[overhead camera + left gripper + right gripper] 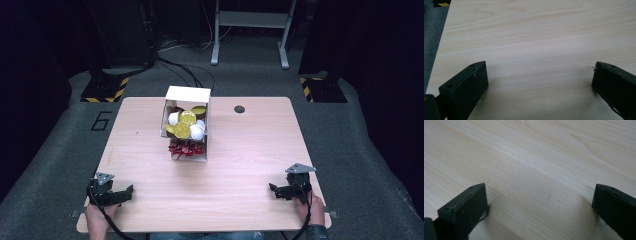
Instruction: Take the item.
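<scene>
Pale wood table [240,175] lies bare between your spread jaws, both grippers [116,194] [283,190] released; the white carton [186,125] of foil-wrapped sweets [186,125] sits well ahead—light, crushable, so grip its side walls.

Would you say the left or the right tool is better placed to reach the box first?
Probably left: the white box sits left of the table's middle, nearer the left tool than the right tool. Both are open and empty.

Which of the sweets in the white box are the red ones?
The red-wrapped sweets fill the box's compartment nearest the person; the gold and white rounds sit in the compartment behind.
</scene>
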Demonstrator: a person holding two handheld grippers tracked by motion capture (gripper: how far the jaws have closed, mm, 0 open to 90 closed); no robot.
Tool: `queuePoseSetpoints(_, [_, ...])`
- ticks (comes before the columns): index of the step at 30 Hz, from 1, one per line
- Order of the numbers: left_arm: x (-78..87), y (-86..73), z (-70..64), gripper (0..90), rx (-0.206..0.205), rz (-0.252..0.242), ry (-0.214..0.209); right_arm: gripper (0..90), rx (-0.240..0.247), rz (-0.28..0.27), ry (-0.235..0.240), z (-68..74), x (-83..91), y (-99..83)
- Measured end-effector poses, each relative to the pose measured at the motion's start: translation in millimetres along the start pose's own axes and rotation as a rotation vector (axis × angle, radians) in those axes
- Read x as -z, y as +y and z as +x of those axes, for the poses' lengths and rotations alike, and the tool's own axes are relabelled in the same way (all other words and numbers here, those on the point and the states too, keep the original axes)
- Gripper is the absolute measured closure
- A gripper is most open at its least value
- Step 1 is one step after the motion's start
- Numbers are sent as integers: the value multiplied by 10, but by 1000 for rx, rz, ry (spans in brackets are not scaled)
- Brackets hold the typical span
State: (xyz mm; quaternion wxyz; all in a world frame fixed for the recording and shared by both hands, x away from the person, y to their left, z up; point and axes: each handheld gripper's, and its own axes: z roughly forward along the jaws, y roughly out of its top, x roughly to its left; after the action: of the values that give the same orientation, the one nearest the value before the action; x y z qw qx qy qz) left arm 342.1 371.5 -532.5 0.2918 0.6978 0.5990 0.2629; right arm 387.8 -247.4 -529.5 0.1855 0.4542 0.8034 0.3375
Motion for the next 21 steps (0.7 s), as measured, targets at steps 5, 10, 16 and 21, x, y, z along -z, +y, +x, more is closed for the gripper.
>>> queuePoseSetpoints(5, [1,-1,-2,1,-1,0,1,0,-1,1,0,1,1,0])
queuePoseSetpoints(10, [4,-2,-5,0,4,5,-2,0,-1,-1,-1,1,-1,0])
queuePoseSetpoints(16, [10,-6,-17,0,-9,-5,8,0,0,2,0,-1,1,1])
queuePoseSetpoints(21, [14,-10,-11,0,-6,2,-8,0,1,3,0,-1,2,2])
